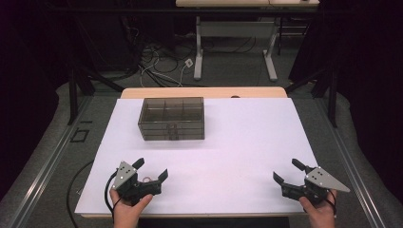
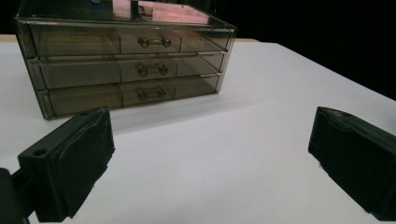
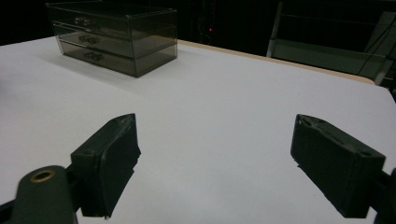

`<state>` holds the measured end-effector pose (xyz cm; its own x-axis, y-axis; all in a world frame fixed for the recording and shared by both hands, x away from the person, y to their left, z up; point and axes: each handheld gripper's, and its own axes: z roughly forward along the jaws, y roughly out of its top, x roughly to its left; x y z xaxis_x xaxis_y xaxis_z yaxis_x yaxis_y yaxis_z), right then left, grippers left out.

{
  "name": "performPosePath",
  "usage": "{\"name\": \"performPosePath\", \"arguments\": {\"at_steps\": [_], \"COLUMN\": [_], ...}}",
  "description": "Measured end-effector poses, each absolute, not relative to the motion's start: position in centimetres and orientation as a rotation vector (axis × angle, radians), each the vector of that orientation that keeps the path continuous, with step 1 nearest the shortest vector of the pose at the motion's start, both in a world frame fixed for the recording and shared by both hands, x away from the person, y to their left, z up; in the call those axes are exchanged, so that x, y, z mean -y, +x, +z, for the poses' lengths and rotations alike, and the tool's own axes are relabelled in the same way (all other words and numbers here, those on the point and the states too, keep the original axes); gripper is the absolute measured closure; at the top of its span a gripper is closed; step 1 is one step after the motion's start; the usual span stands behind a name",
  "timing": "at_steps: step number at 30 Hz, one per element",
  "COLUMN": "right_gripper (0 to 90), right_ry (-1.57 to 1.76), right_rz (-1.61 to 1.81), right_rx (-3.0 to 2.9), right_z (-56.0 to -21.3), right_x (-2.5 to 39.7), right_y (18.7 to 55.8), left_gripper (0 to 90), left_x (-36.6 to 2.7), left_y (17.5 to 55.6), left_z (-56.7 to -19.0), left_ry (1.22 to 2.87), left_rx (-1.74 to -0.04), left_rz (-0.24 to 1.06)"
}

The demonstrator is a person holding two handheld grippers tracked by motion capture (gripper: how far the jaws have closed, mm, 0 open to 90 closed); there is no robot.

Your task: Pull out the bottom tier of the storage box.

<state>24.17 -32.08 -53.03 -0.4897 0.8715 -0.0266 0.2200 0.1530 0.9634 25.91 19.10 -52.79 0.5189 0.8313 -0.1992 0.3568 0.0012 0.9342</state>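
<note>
Left tool (image 1: 153,169): held spread, empty, nearer the drawer box (image 1: 172,118), which is set ahead, long axis crosswise. Right tool (image 1: 288,171): spread, well apart.

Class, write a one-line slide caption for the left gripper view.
Open left gripper faces a smoky three-drawer box on the white table.

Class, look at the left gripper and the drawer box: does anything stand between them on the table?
Nothing visible does. Bare white table lies between the open left gripper and the drawer box; its three drawer fronts face the gripper unobstructed.
</note>
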Motion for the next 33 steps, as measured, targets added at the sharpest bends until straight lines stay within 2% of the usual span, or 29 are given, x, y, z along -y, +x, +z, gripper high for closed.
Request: {"name": "performPosePath", "arguments": {"at_steps": [19, 24, 33], "right_gripper": [14.6, 14.5, 14.6], "right_ry": [1.080, 1.071, 1.097], "right_rz": [1.402, 1.384, 1.402], "right_rx": [-1.767, -1.787, -1.789], "right_z": [-53.5, -53.5, -53.7], "right_x": [31.8, 31.7, 31.6], "right_y": [25.8, 25.4, 25.6], "left_gripper": [0.9, 4.3, 15.9], "left_x": [-20.6, -20.2, -19.1], "left_y": [25.3, 25.6, 26.9], "left_z": [-53.5, -53.0, -52.1], "left_ry": [1.551, 1.528, 1.551], "left_rx": [-1.122, -1.136, -1.147], "left_rz": [0.468, 0.454, 0.423]}}
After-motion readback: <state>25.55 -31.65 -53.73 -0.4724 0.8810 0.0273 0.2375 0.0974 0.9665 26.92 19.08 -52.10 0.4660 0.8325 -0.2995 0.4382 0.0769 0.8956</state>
